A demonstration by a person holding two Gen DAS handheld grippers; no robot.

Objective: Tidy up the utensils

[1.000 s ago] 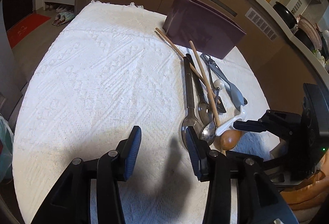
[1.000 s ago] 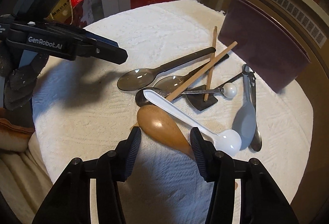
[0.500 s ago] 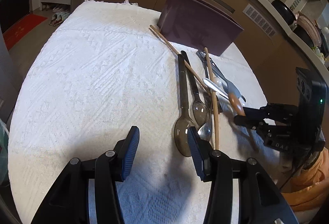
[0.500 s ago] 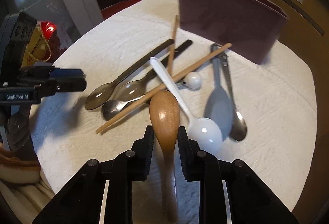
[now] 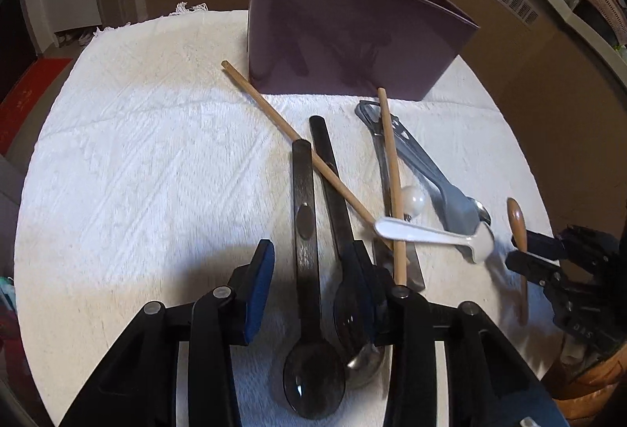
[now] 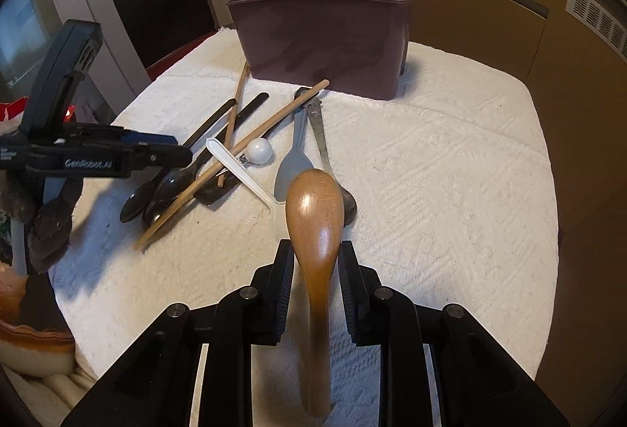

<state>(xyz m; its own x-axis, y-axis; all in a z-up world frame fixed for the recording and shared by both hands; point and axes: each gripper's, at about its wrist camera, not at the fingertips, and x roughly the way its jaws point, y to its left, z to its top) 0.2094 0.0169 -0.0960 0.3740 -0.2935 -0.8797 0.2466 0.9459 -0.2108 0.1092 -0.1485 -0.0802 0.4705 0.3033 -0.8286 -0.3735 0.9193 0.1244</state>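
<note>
While cloth clear rightward, clutter left

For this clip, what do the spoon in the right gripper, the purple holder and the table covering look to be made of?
Wooden spoon: brown wood with a glossy, probably lacquered finish; faint grain and bright highlights show on the bowl. Purple holder: likely plastic, smooth with a soft sheen, thin moulded walls and rounded corners. Table covering: white woven cloth, matte, with a raised diamond texture; a fringe shows at its far edge in the left wrist view.
</note>
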